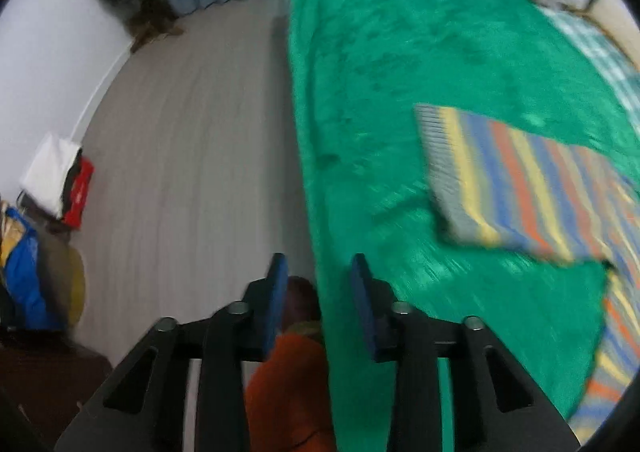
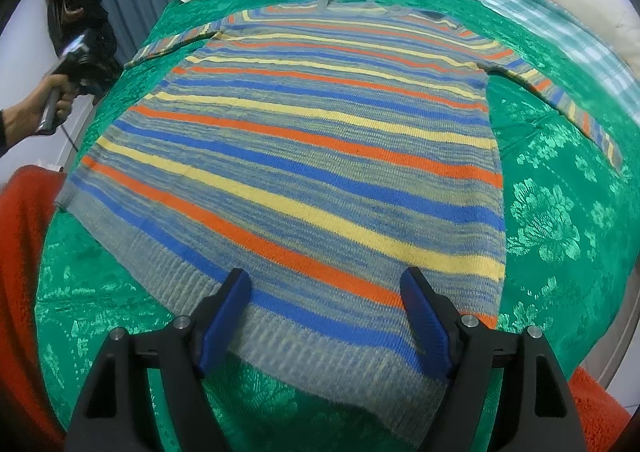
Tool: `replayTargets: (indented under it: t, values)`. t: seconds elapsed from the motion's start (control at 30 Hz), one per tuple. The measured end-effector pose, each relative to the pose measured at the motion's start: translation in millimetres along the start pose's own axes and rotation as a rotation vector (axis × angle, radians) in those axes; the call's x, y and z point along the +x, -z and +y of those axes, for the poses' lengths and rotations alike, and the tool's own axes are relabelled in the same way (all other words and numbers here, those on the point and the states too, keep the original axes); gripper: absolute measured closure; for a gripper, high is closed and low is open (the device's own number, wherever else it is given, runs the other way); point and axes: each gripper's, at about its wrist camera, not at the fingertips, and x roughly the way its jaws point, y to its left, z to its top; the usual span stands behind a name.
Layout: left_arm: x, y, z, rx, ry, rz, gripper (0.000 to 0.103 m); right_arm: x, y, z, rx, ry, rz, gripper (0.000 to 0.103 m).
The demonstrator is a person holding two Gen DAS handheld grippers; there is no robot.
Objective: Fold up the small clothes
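Green bedspread [image 2: 560, 212] w/ striped sweater [image 2: 304, 156] flat, unfolded near front edge; R gripper [image 2: 326, 316] wide over hem, L gripper [image 1: 320, 304] part-open, empty.

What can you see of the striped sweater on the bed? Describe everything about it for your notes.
The striped sweater is a knit with grey-blue ground and orange, yellow and blue bands, plus a ribbed grey hem and neckline. It lies spread flat, unfolded, on the green bedspread, hem nearest the right camera, both sleeves stretched outward. The right tool hangs open over the hem; whether it touches cannot be told. The left tool is off its side, open, holding nothing.
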Motion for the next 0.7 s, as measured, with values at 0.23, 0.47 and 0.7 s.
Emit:
replayTargets:
  t: [0.23, 0.47, 0.7]
  values:
    - [-107.4, 95.9, -75.3, 0.246, 0.230, -0.081, 0.025, -18.6, -3.3, -1.1, 0.034, 0.027, -0.001, 0.026]
    - [-147.9, 209.4, -180.1, 0.530, 0.418, -0.059, 0.020, -57.8, -14.7, -4.3, 0.084, 0.080, -0.053, 0.026]
    - [-127.5, 291.5, -186.0, 0.625, 0.307, -0.016, 0.010, -14.7, 28.5, 2.5, 0.061, 0.109, 0.094, 0.023]
